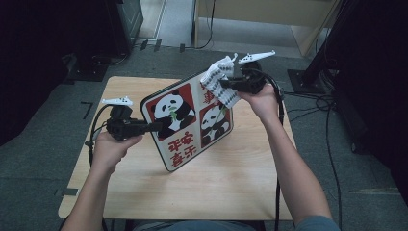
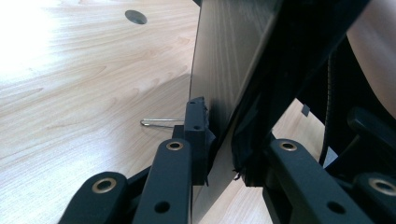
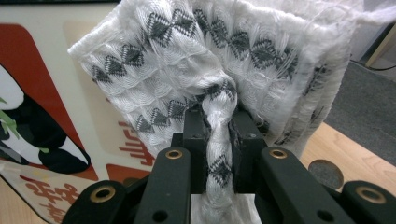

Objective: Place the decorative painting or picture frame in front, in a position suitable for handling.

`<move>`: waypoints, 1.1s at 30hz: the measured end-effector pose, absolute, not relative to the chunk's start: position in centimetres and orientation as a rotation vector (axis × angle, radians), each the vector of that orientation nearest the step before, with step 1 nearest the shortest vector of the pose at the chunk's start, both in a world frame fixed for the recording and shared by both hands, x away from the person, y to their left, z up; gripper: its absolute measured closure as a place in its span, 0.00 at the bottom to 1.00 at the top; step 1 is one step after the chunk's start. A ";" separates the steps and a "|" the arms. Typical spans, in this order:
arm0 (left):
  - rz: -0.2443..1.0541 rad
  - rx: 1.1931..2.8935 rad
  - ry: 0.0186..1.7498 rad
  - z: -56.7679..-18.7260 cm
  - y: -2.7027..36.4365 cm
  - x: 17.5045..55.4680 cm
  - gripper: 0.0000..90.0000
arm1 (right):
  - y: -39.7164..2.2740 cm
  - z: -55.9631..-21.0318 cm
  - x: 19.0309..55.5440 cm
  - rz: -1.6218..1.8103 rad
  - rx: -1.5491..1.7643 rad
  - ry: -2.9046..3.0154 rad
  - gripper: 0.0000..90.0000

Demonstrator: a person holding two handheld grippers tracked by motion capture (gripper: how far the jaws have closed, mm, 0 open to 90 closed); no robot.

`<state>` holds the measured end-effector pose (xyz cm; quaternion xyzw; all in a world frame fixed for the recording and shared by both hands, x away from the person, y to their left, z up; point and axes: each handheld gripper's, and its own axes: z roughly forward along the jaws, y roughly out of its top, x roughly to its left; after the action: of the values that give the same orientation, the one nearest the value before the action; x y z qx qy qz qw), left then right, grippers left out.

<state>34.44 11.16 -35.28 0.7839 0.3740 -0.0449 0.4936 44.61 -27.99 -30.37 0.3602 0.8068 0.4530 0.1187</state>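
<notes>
While the panda tray [image 1: 187,126] is held tilted on the desk [image 1: 231,183], its lower corner resting on the wood and its printed face turned up toward the person, a white patterned cloth [image 1: 220,79] is pressed against its upper right corner. The tray's left edge is clamped by the left tongs [image 1: 156,126]; in the left gripper view the thin edge of the tray [image 2: 229,65] is seen pinched between both pads, so that grip is clenched on the tray. The right tongs [image 1: 225,84] are clenched on the cloth: in the right gripper view a twisted fold of cloth [image 3: 217,135] is squeezed between the pads, w/ the rest bunched above and ahead of them.

Key relation: the cloth lies directly ahead of the right tongs and between them and the tray face, so the tray surface is just beyond the cloth. The tray's long axis runs from lower left near the desk to upper right at the cloth. The right hand [image 1: 262,101] is the nearer one to the unwiped face; the left hand [image 1: 113,144] serves only as a steady hold. A wiping stroke would prob. be drawn down and left across the panda pictures, approx. along that axis. Whether the cloth is truly touching the tray cannot be told for sure from the high view; it appears to be.
</notes>
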 end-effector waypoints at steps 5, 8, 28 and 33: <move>-0.107 1.904 0.905 -35.3 11.2 34.4 0.86 | -28.2 -31.2 44.4 1.334 1.046 2.358 0.89; -0.106 1.905 0.904 -35.3 11.2 34.4 0.86 | -28.3 -31.6 44.4 1.333 1.050 2.364 0.89; -0.107 1.907 0.893 -35.3 11.1 34.4 0.86 | -29.2 -34.0 44.3 1.333 1.081 2.368 0.89; -0.106 1.906 0.892 -35.3 11.1 34.4 0.86 | -29.8 -34.3 44.4 1.332 1.109 2.355 0.89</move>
<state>34.43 11.10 -35.29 0.7864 0.3680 -0.0436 0.4943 44.39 -29.76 -34.35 0.3769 0.8007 0.4527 0.1085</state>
